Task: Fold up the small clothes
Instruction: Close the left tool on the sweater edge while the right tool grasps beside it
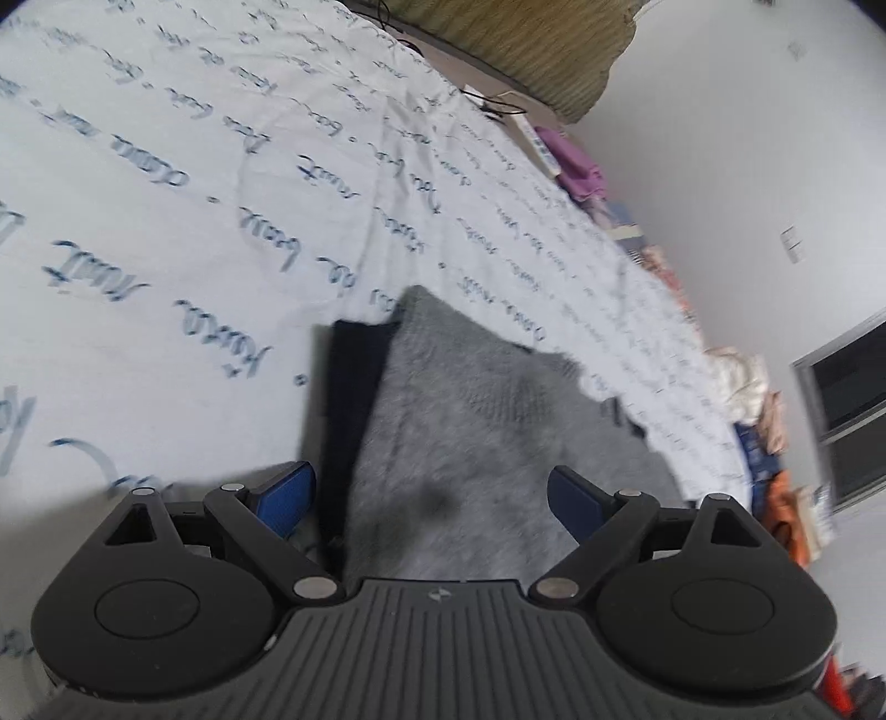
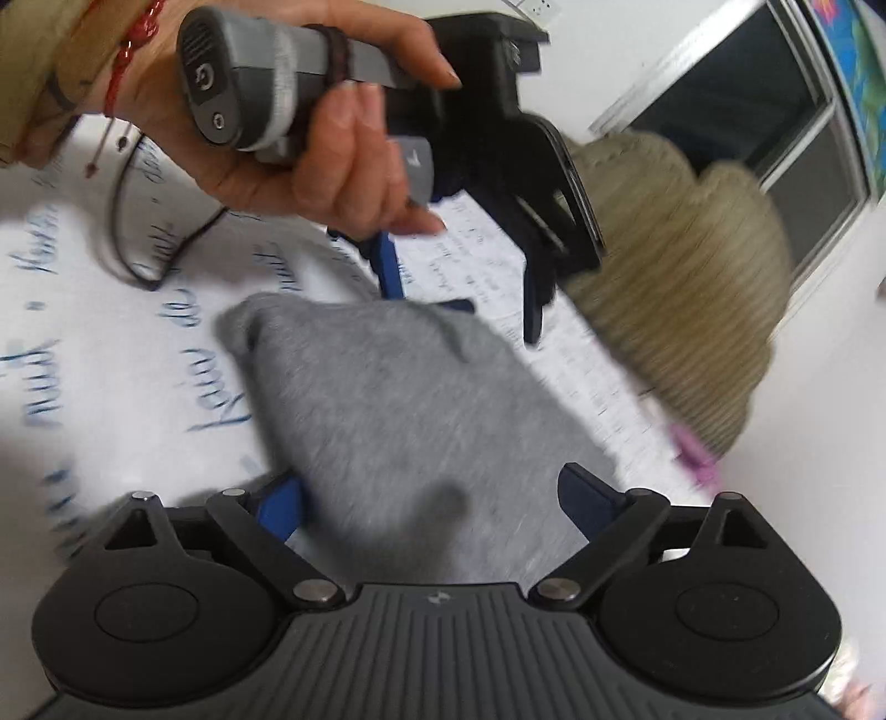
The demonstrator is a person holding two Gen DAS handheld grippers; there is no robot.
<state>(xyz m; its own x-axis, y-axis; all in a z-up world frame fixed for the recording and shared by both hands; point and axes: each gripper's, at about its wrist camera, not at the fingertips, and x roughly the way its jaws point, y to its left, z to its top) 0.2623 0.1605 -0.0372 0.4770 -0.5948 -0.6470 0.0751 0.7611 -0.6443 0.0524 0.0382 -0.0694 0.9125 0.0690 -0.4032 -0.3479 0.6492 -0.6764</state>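
Note:
A small grey knit garment (image 1: 470, 421) lies on the white sheet with blue script (image 1: 194, 194), with a dark navy piece (image 1: 349, 410) along its left side. My left gripper (image 1: 432, 493) is open just above the grey garment, its blue pads to either side. In the right wrist view the same grey garment (image 2: 398, 410) lies under my right gripper (image 2: 432, 498), which is also open. The left gripper (image 2: 459, 288) shows there too, held in a hand at the garment's far edge, its jaws apart.
A beige ribbed cushion (image 1: 526, 44) lies at the bed's far end and shows at the right in the right wrist view (image 2: 681, 310). Purple cloth (image 1: 576, 160) and stacked clothes (image 1: 747, 387) line the bed's right edge. A black cord (image 2: 144, 238) lies on the sheet.

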